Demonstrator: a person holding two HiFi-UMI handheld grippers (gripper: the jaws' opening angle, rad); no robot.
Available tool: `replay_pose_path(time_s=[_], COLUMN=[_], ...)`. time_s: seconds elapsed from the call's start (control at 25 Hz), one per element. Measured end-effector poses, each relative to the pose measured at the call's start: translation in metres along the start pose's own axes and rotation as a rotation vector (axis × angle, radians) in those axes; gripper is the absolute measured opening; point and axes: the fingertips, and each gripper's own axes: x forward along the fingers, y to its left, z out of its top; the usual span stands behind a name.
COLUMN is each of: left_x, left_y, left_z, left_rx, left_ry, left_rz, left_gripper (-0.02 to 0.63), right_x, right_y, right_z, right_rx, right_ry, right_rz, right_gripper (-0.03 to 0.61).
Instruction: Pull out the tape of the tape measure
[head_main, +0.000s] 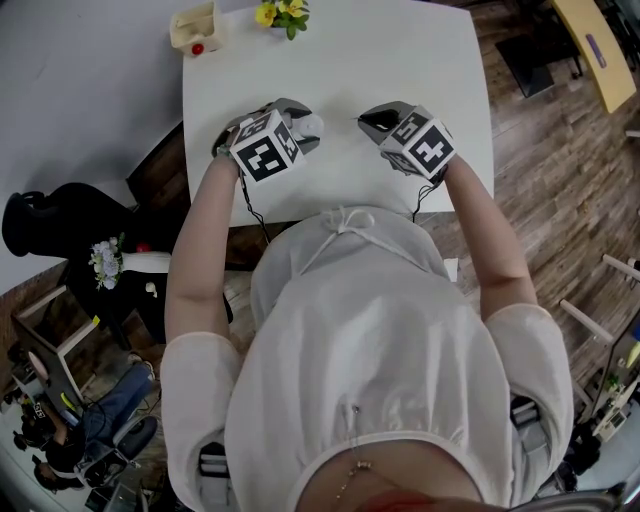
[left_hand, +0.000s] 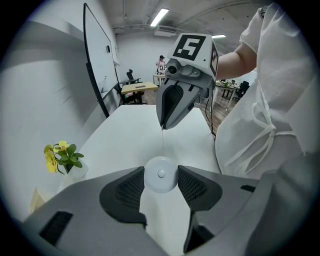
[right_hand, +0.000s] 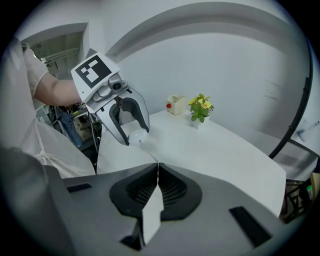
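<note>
A small round white tape measure (left_hand: 160, 170) sits between the jaws of my left gripper (left_hand: 161, 174), which are shut on its case. It shows as a pale disc (right_hand: 137, 136) in the right gripper view and as a white lump (head_main: 308, 125) in the head view. A thin white tape (left_hand: 163, 145) runs from the case straight to the tip of my right gripper (left_hand: 163, 125). My right gripper (right_hand: 158, 167) is shut on the tape (right_hand: 152, 210), with a short white length trailing behind the pads. Both grippers hover over the white table (head_main: 400, 60), tips facing, a short gap apart.
A small pot of yellow flowers (head_main: 282, 14) and a beige box with a red knob (head_main: 195, 27) stand at the table's far edge. The table's near edge lies right under my hands. A black chair (head_main: 60, 225) stands on the floor to the left.
</note>
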Motion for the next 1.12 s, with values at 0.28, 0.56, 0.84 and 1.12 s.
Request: replay_pose_path(time_s=[0.28,0.56,0.84,1.12], left_x=[-0.006,-0.009,-0.009,-0.013], left_y=[-0.002,-0.005,-0.007,-0.007], left_z=[-0.01,-0.013,-0.019,-0.032], left_rx=[0.014,0.005,0.006,-0.009], left_ry=[0.044,0.048,0.066,0.083], left_rz=[0.012,0.015,0.015,0.013], left_gripper=[0.225,0.225,0.225,0.225], right_x=[-0.007,-0.021,-0.027,-0.038], right_y=[-0.025,-0.035,-0.045,-0.057], right_z=[-0.019,-0.024,-0.039,-0.058], right_rx=[0.044,0.096,0.126,0.179], right_ry=[0.017,-0.001,0.013,0.026], right_rz=[-0.069,-0.13,-0.179,-0.215], right_gripper=[0.011,0.011,0.011,0.011])
